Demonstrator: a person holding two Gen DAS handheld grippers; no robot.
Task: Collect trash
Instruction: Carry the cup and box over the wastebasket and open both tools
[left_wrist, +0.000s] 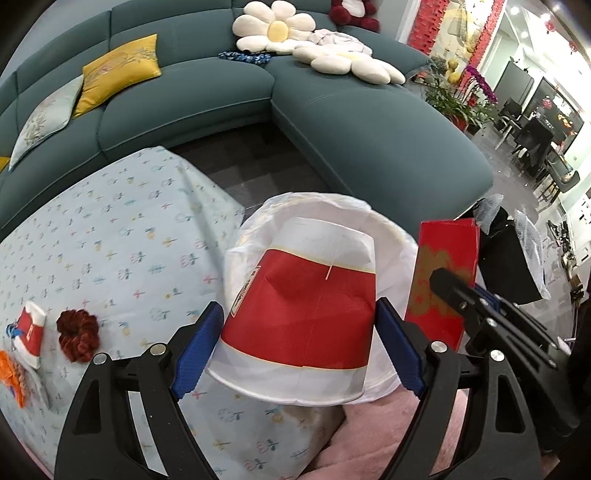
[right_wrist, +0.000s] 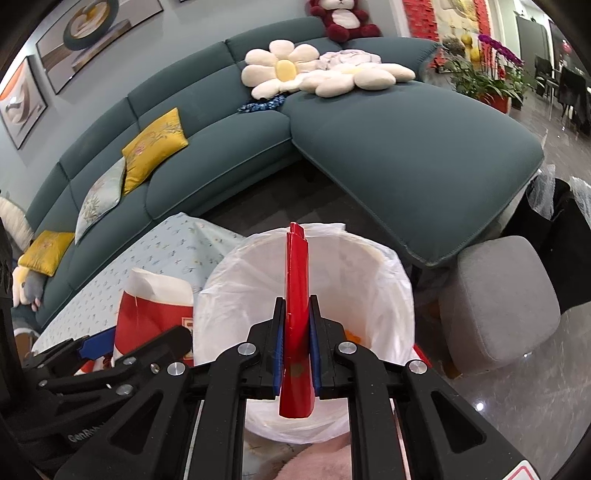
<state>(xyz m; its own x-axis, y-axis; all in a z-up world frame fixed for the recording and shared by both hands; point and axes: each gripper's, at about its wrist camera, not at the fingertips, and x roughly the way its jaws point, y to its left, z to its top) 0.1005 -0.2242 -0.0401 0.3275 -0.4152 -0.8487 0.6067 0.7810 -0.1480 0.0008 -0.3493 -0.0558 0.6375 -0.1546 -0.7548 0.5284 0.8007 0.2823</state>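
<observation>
Red-and-white cup (left_wrist: 299, 314), red envelope (right_wrist: 295, 314), white bin liner (right_wrist: 369, 280)

Both grippers are the same build: the left gripper (left_wrist: 297, 334) and right gripper (right_wrist: 297, 349) have chunky black plastic arms with triangular cutouts, shiny round silver bolts at the pivots, and ribbed blue finger pads (left_wrist: 197, 349). Partial "GenRo..." lettering shows in the right wrist view.

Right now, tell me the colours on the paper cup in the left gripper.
The paper cup is white with a wide red band; clearest in the left wrist view.
</observation>
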